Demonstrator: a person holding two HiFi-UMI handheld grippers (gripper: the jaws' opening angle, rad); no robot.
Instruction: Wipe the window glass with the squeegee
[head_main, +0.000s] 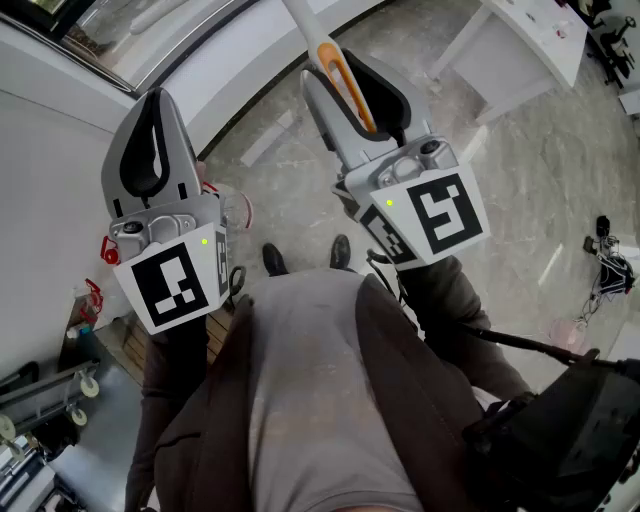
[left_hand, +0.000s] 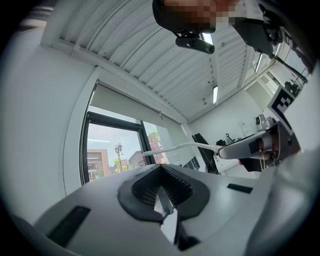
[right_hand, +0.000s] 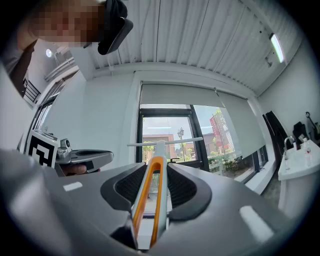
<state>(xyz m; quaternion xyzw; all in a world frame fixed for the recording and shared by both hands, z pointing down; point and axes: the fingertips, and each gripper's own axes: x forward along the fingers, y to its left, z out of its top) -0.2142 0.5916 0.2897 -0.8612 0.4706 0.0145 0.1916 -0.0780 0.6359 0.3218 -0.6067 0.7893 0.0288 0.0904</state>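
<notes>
Squeegee (right_hand: 151, 200) clamped by its orange-and-white handle between the jaws of the right gripper (right_hand: 159, 169), with its blade (right_hand: 165, 143) raised crosswise before the window (right_hand: 220, 137); whether the blade touches the glass cannot be told. The left gripper (left_hand: 161, 167) is held alongside, its jaws closed together on nothing. For a clean stroke, it is judged that the blade should be laid flat against the pane near its top, pressed evenly along its whole length and drawn down in one straight pass, with no twisting of the handle allowed in the jaws. The upper glass is covered by a lowered blind (right_hand: 200, 97), which is likely to limit the reach; the stroke's end is bounded by the ledge (head_main: 230, 70) below. A white table (head_main: 520, 40) and floor cables (head_main: 610, 265) lie well apart to the right
</notes>
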